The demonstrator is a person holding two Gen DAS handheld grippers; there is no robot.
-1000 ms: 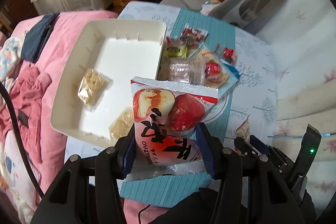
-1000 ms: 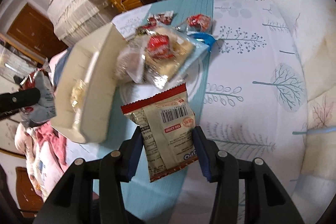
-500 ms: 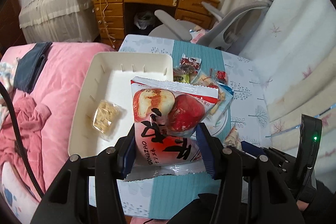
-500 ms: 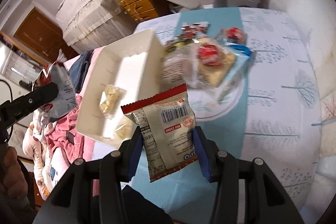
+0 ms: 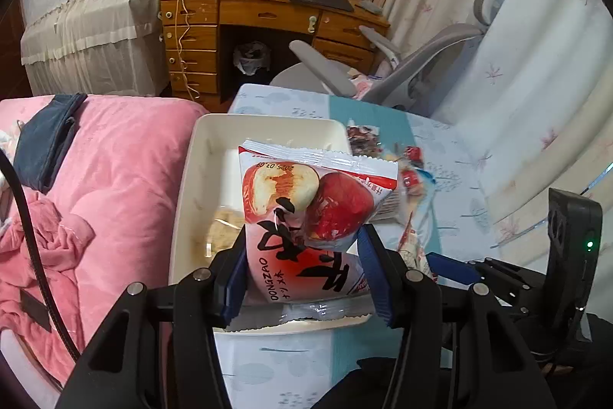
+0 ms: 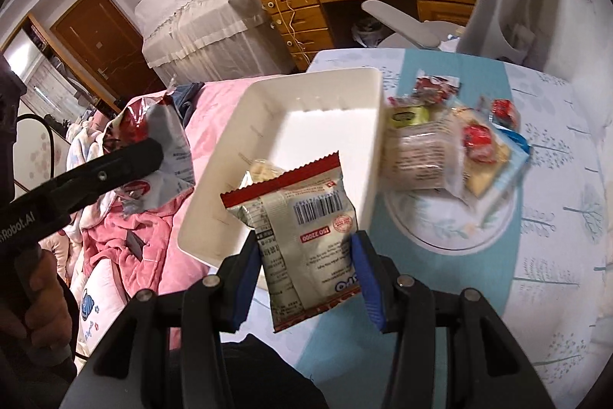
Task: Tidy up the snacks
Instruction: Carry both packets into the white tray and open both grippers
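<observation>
My left gripper (image 5: pixel 302 271) is shut on a red-and-white snack bag with fruit printed on it (image 5: pixel 310 217), held upright above the near end of the white tray (image 5: pixel 199 156). The same bag (image 6: pixel 161 140) shows at the left of the right wrist view. My right gripper (image 6: pixel 304 275) is shut on a pale snack packet with a red top edge and a barcode (image 6: pixel 302 217), over the near right corner of the white tray (image 6: pixel 318 83). A clear-wrapped cracker pack (image 6: pixel 260 171) lies in the tray. More snacks (image 6: pixel 452 144) are heaped on a plate (image 6: pixel 498 229).
A pink quilt (image 5: pixel 115 186) covers the bed left of the tray. The table (image 6: pixel 567 179) has a tree-print cloth with a teal runner. Behind stand a wooden desk (image 5: pixel 268 22) and a grey office chair (image 5: pixel 421 64). A hand (image 6: pixel 34 298) holds the left gripper's handle.
Both grippers have drawn back and risen with their packets still held. The tray and plate look smaller and more of the desk and room shows behind.
</observation>
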